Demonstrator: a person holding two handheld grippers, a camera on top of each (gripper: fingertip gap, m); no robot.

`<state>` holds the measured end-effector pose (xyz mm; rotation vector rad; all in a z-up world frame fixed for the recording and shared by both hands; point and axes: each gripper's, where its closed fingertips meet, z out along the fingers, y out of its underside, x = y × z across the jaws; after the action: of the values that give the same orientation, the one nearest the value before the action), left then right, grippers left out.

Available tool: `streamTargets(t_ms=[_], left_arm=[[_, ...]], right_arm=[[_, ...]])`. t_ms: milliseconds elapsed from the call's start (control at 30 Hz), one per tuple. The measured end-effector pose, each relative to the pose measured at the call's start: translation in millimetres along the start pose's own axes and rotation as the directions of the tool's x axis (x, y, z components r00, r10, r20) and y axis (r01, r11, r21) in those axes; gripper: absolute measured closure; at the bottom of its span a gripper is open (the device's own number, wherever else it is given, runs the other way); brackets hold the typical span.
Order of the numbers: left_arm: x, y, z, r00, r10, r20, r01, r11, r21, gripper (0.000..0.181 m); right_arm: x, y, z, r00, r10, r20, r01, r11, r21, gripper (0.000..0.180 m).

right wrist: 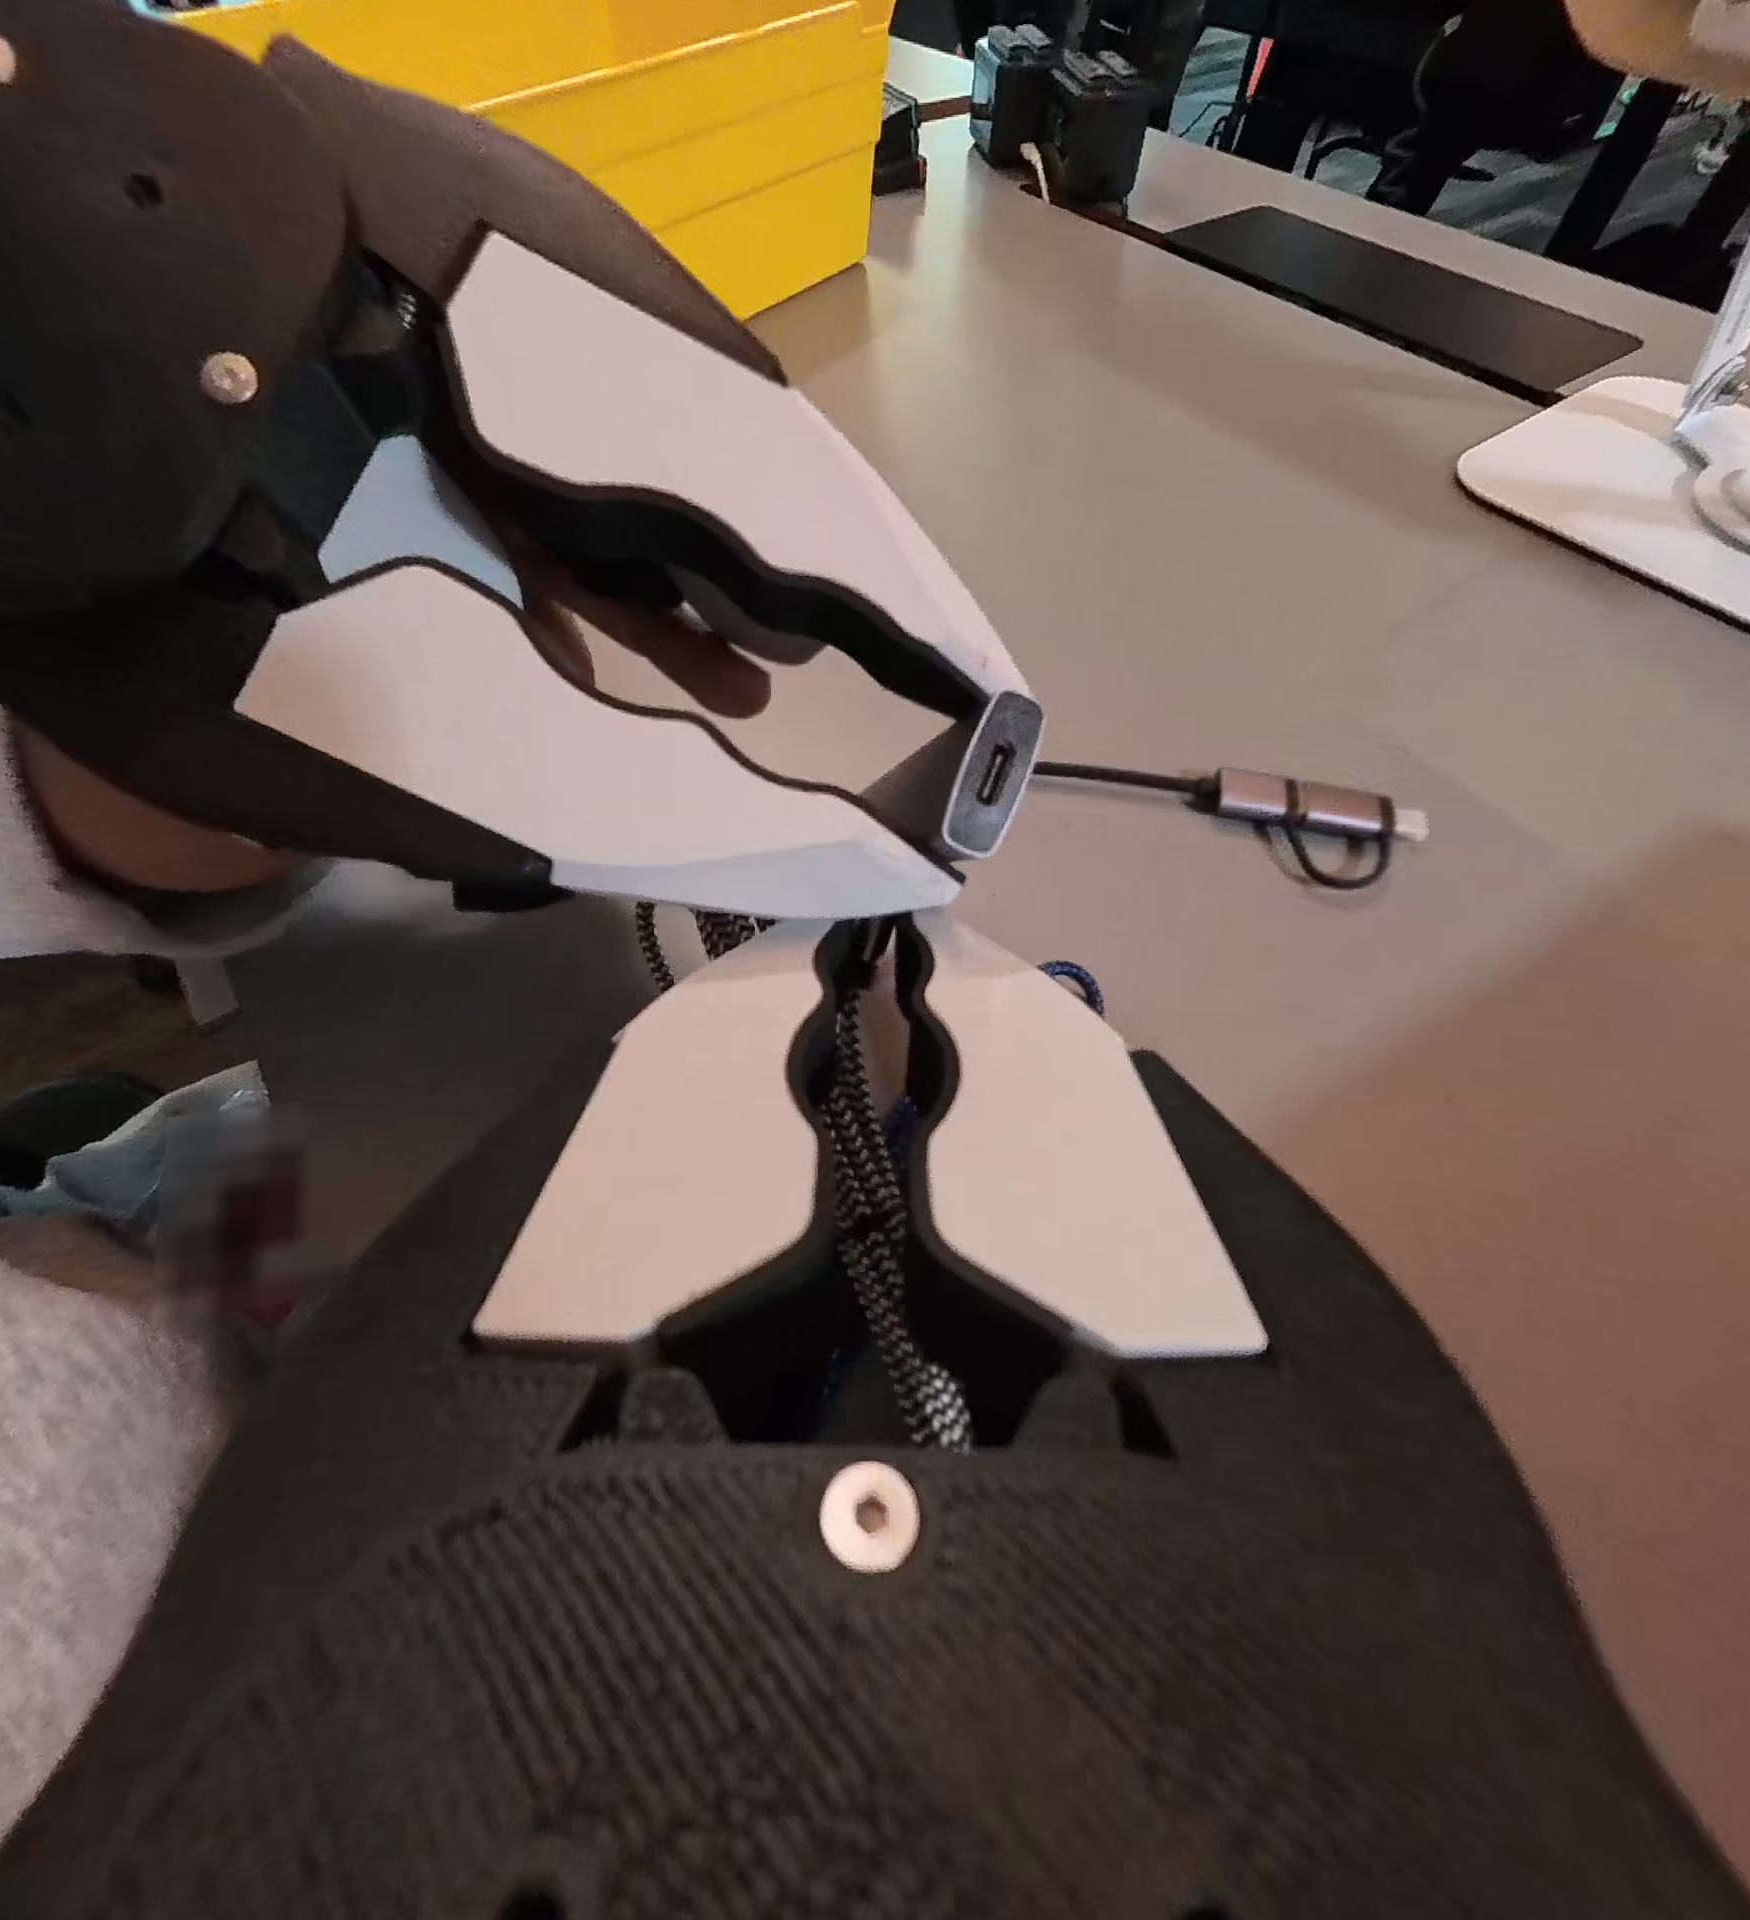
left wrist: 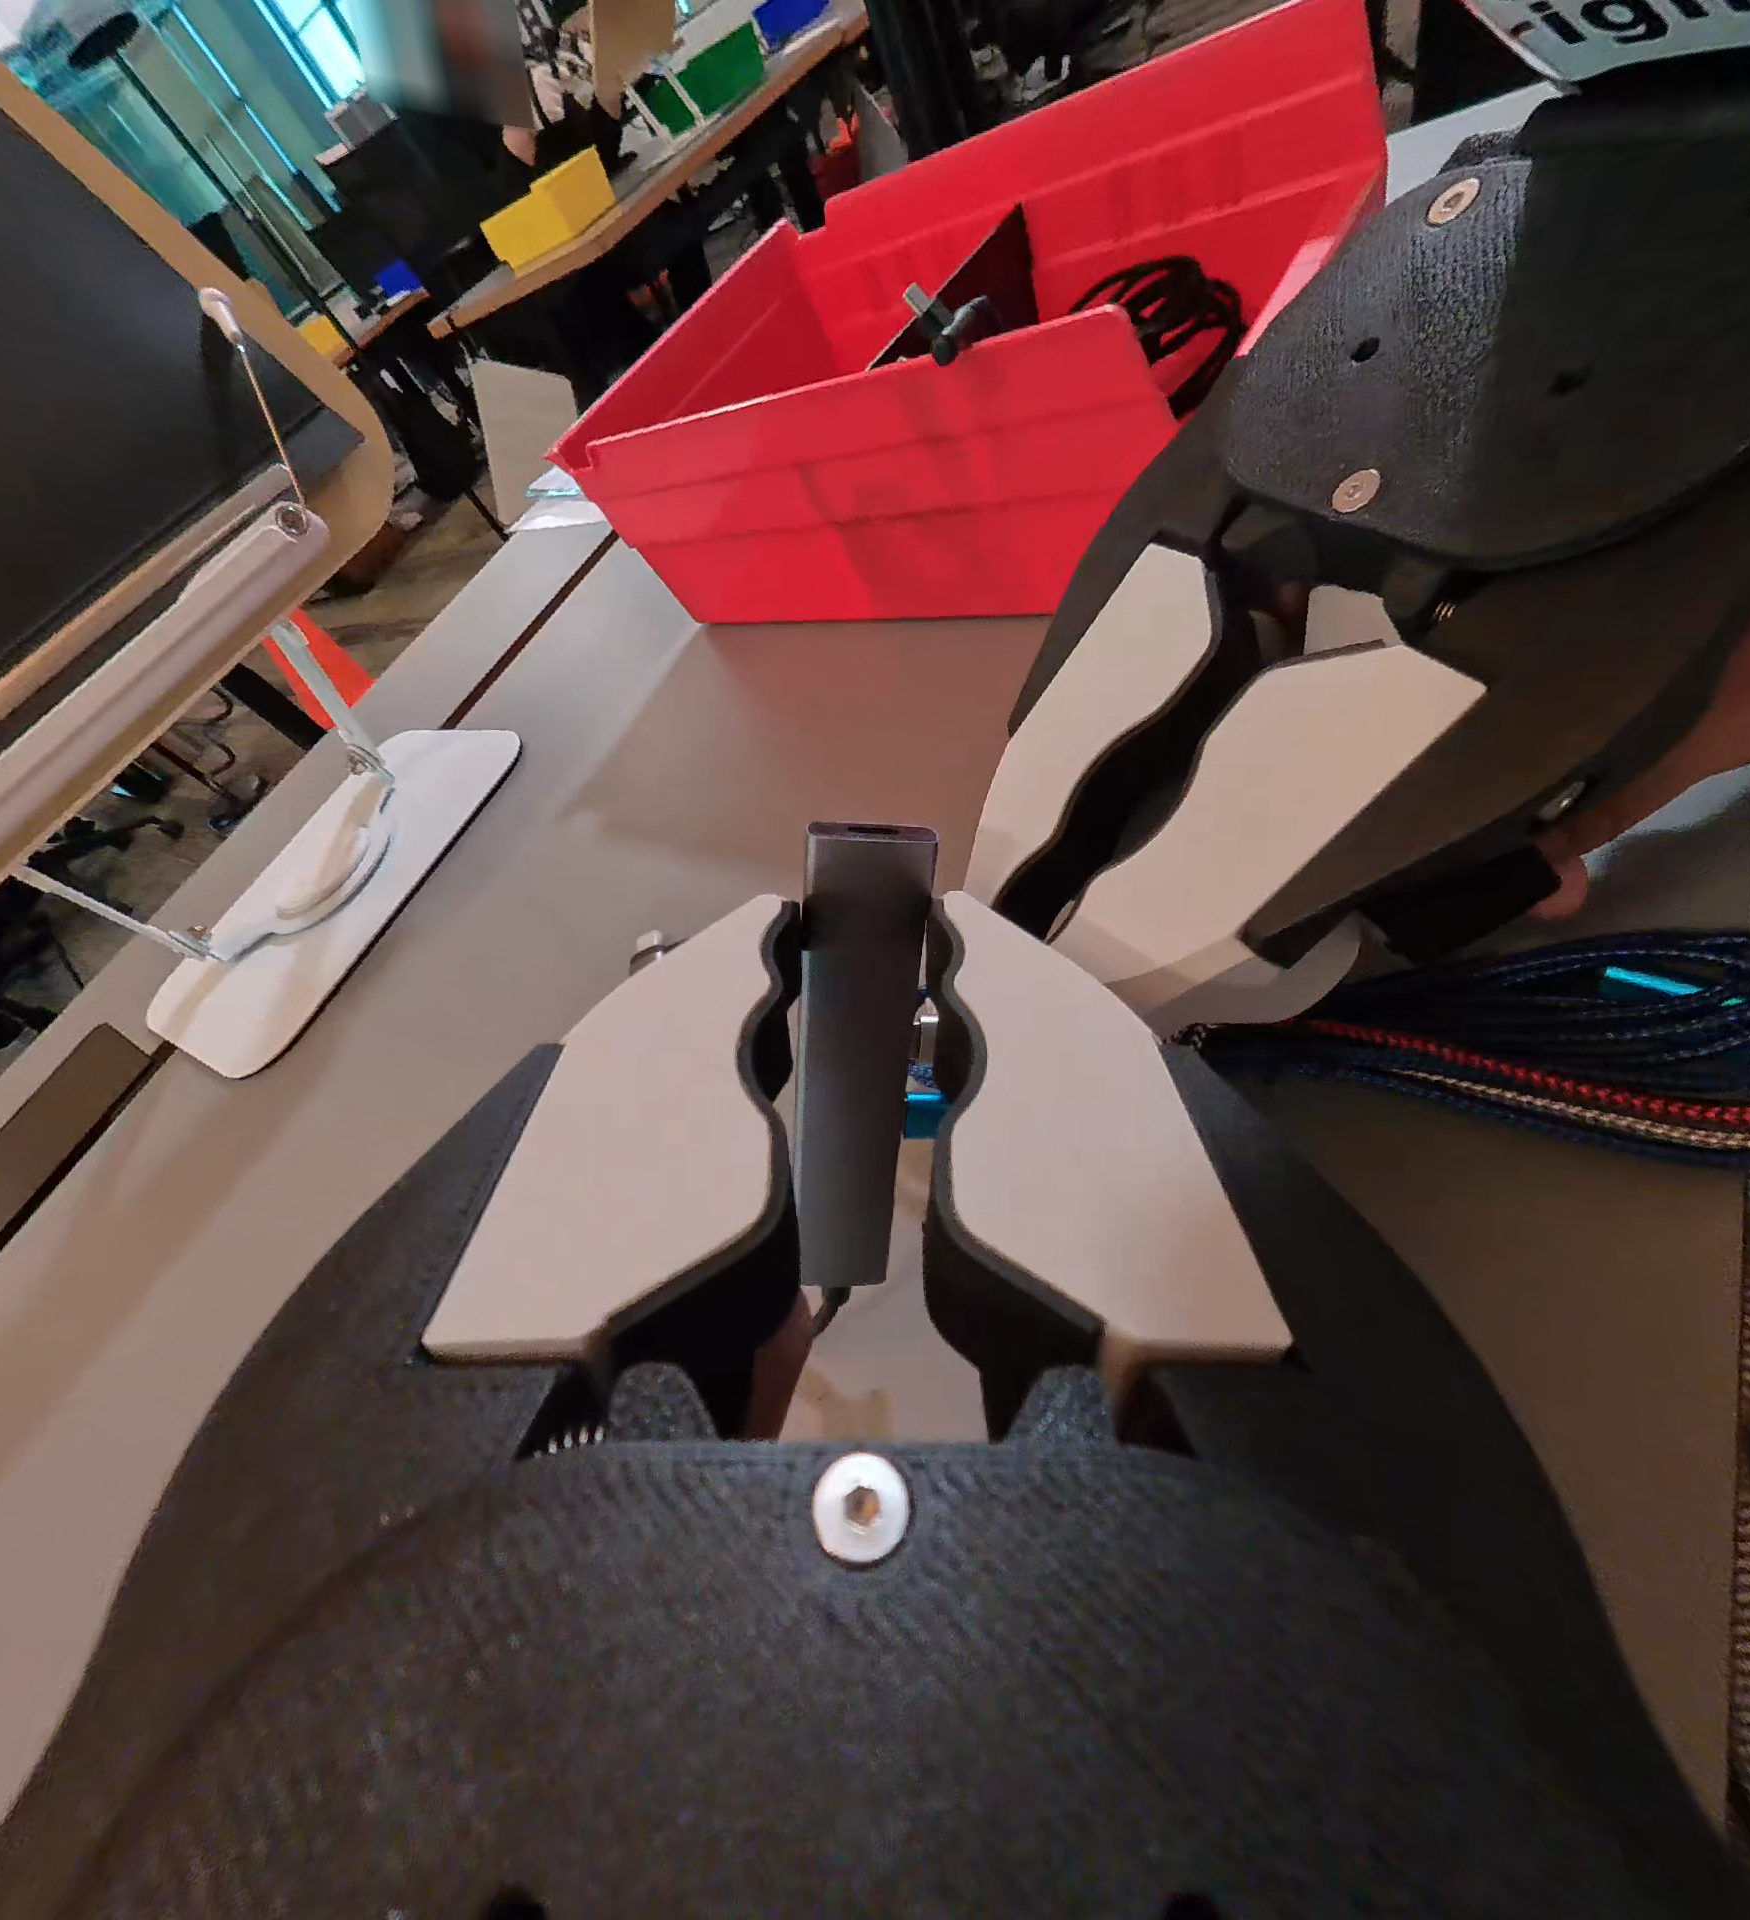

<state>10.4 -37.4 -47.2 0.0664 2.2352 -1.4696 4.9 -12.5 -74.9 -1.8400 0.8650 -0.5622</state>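
Right now your left gripper [left wrist: 863, 914] clamps a slim grey adapter [left wrist: 855, 1060], its port end poking out at 12 o'clock. Your right gripper [right wrist: 876, 940] pinches a black-and-white braided cable [right wrist: 866, 1174] above the table [right wrist: 1266, 540]; coiled cables [left wrist: 1577, 1029] lie at 3 o'clock.

Left gripper [left wrist: 863, 914] showing smooth matt white finger plates on rough, ridged black plastic body. Grey adapter [left wrist: 855, 1049] between them looking like brushed metal, satin sheen. Behind adapter, red bin [left wrist: 850, 499] gleaming as glossy plastic. Right of adapter, cables [left wrist: 1577, 1029] wearing woven cloth braid. Table [left wrist: 746, 717] under adapter looking smooth, matt grey. Right gripper [right wrist: 876, 951] gripping black-and-white braided cable [right wrist: 866, 1174].
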Motion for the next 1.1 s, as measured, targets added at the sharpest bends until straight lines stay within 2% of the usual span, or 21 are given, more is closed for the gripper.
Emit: streamTargets(t_ms=[167, 333, 500, 567, 600, 633, 667, 700, 733, 833, 900, 1000, 1100], left_arm=[[-11, 0, -1, 0.991, 0.101, 0.091, -0.095, 0.993, -0.066, 0.158], [-22, 6, 2, 0.992, -0.118, 0.046, 0.12, 0.992, -0.033, 0.157], [-24, 9, 8, 0.99, -0.131, 0.054, 0.134, 0.99, -0.054, 0.156], [-29, 15, 9, 0.982, -0.179, 0.06, 0.183, 0.981, -0.064, 0.156], [-53, 32, 5, 0.965, -0.174, 0.196, 0.201, 0.972, -0.126, 0.154], [-75, 50, -3, 0.946, -0.179, 0.27, 0.229, 0.959, -0.166, 0.154], [-82, 54, -9, 0.913, -0.316, 0.256, 0.359, 0.923, -0.139, 0.156], [-82, 48, -15, 0.891, -0.387, 0.236, 0.417, 0.904, -0.091, 0.156], [-78, 40, -17, 0.899, -0.376, 0.227, 0.398, 0.916, -0.059, 0.156], [-59, 37, -4, 0.934, -0.323, 0.153, 0.339, 0.936, -0.09, 0.156], [-58, 32, -2, 0.944, -0.312, 0.11, 0.319, 0.946, -0.054, 0.156], [-51, 31, -2, 0.93, -0.365, 0.039, 0.365, 0.931, 0.001, 0.156], [-42, 21, -4, 0.901, -0.431, -0.041, 0.433, 0.901, 0.041, 0.156]], right_arm=[[4, -6, 1, 1.0, 0.009, 0.009, -0.009, 1.0, 0.003, 0.172], [8, -10, 0, 0.999, -0.035, -0.006, 0.035, 0.999, 0.005, 0.172], [12, -9, -2, 1.0, -0.018, 0.012, 0.018, 1.0, 0.01, 0.172], [12, -9, -4, 0.999, -0.033, 0.024, 0.033, 0.999, 0.016, 0.173], [-1, -14, -15, 0.991, -0.078, 0.105, 0.072, 0.996, 0.054, 0.174], [-21, -25, -26, 0.979, -0.072, 0.192, 0.048, 0.991, 0.124, 0.175], [-27, -26, -29, 0.982, -0.104, 0.158, 0.082, 0.987, 0.137, 0.176], [-16, -30, -31, 0.978, -0.206, 0.034, 0.198, 0.969, 0.15, 0.177], [0, -32, -32, 0.969, -0.24, -0.055, 0.245, 0.96, 0.138, 0.178], [23, -36, -29, 0.998, -0.056, 0.002, 0.055, 0.985, 0.166, 0.18], [39, -37, -28, 0.997, -0.057, -0.041, 0.064, 0.983, 0.173, 0.18], [28, -28, -22, 0.999, -0.021, 0.031, 0.016, 0.986, 0.166, 0.165], [13, -16, -7, 0.996, 0.006, 0.09, -0.015, 0.995, 0.1, 0.154]])
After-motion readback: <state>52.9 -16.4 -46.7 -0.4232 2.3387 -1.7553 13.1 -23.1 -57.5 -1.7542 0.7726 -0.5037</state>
